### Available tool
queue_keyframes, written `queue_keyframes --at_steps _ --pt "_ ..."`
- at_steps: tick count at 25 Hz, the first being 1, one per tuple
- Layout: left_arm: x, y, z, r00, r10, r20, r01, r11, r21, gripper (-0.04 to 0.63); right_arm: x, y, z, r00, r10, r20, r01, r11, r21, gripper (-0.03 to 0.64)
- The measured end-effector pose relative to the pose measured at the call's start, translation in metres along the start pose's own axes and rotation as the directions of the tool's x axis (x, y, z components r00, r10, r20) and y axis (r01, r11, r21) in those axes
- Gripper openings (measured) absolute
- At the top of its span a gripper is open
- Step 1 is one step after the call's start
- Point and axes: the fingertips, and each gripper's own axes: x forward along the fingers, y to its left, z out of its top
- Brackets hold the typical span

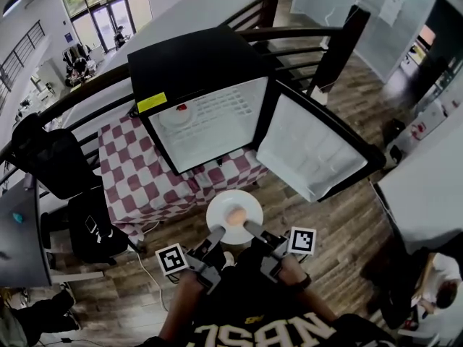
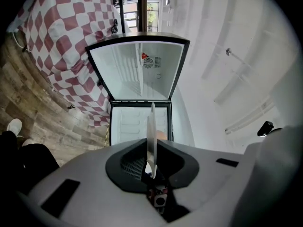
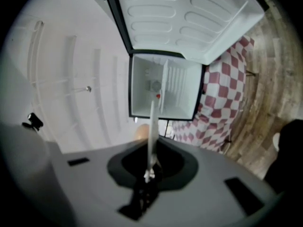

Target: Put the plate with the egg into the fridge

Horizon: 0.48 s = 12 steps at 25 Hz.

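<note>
The plate (image 1: 221, 210) is plain white, the egg (image 1: 236, 215) on it a pale peach-brown. At twelve o'clock from it, the fridge (image 1: 195, 63) is black outside and white within, with a yellow label (image 1: 152, 103) and a small red spot (image 1: 181, 108). The worktop's cloth (image 1: 130, 172) is checked red and white. The floor (image 1: 340, 223) is brown wood-grain planks. The left gripper (image 1: 215, 233) and the right gripper (image 1: 252, 228) are grey, their cubes patterned in black and white squares.
</note>
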Motion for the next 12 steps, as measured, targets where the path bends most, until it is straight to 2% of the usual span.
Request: queue_keyframes --at_steps 5,12 --pt "0.020 0.006 0.018 1.000 0.017 0.004 -0.017 0.999 -0.034 0.044 0.014 -0.004 0.024 1.000 -0.012 0.007 0.012 1.000 0.029 0.035" --pt "0.061 0.007 0.049 0.998 0.044 0.054 -0.043 0.999 -0.017 0.044 0.040 -0.014 0.073 1.000 -0.018 -0.016 0.019 1.000 0.018 0.035"
